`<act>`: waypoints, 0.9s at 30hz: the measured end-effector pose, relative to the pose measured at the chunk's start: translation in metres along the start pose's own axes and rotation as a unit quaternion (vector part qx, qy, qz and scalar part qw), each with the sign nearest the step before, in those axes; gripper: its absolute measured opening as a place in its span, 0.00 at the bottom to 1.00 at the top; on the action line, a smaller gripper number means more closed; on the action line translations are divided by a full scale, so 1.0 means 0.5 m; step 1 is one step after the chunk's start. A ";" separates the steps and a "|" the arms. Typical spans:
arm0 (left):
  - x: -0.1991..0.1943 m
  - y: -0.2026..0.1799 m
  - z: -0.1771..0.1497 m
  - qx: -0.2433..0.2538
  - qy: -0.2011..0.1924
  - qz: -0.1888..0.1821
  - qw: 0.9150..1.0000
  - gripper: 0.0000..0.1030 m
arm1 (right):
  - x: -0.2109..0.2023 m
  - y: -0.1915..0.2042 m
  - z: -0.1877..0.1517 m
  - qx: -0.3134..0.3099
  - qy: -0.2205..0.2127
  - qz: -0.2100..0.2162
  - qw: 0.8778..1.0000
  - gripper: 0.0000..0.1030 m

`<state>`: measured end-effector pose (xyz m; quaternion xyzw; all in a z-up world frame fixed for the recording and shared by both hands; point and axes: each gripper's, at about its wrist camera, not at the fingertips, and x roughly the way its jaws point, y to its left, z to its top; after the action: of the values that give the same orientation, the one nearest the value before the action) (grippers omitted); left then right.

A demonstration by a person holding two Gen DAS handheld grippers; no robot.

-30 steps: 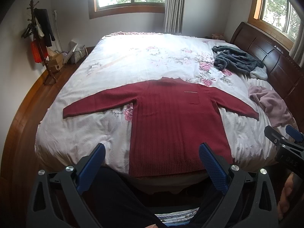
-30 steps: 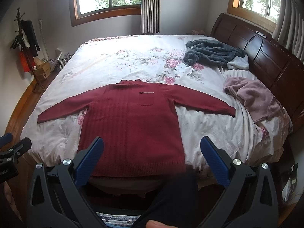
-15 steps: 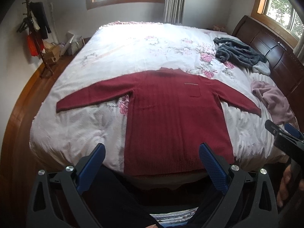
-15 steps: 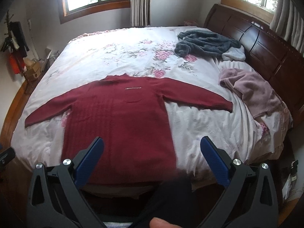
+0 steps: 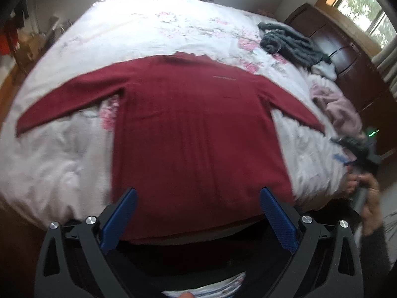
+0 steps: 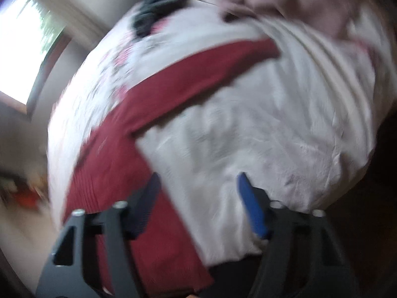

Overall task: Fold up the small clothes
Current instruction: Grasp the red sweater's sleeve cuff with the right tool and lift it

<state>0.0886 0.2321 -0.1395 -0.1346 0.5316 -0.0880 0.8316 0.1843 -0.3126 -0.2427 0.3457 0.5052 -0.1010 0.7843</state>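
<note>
Red sweater [image 5: 198, 134] flat on bed [image 5: 62, 164]; both grippers' fingers apart.

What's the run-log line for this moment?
stage: approach, no fold yet | red sweater: flat on bed, sleeves spread | left gripper: open, empty | right gripper: open, empty, view blurred

We see the sweater [image 5: 198, 134] lying flat on the bed [image 5: 62, 164], its 2 sleeves spread left and right, its hem at the near edge. Behind it to the right, 2 crumpled garments [image 5: 290, 42] lie near the headboard [image 5: 347, 57], one nearer us than the other.
</note>
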 end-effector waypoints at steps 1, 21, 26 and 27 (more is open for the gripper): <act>0.007 0.003 0.002 -0.018 -0.009 -0.028 0.999 0.96 | 0.020 -0.044 0.034 0.037 0.000 0.012 0.999 0.58; 0.139 0.001 0.053 -0.100 -0.005 -0.063 0.993 0.96 | 0.256 -0.359 0.339 0.353 -0.056 0.194 0.914 0.43; 0.161 0.011 0.049 -0.121 0.005 -0.065 0.990 0.96 | 0.268 -0.374 0.364 0.361 -0.062 0.191 0.911 0.41; 0.161 0.016 0.045 -0.130 0.001 -0.066 0.989 0.96 | 0.269 -0.374 0.368 0.361 -0.063 0.190 0.911 0.41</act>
<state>0.1428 0.2191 -0.2023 -0.2766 0.5289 -0.0729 0.7990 0.2854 -0.5443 -0.3948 0.6880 0.3086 -0.1471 0.6402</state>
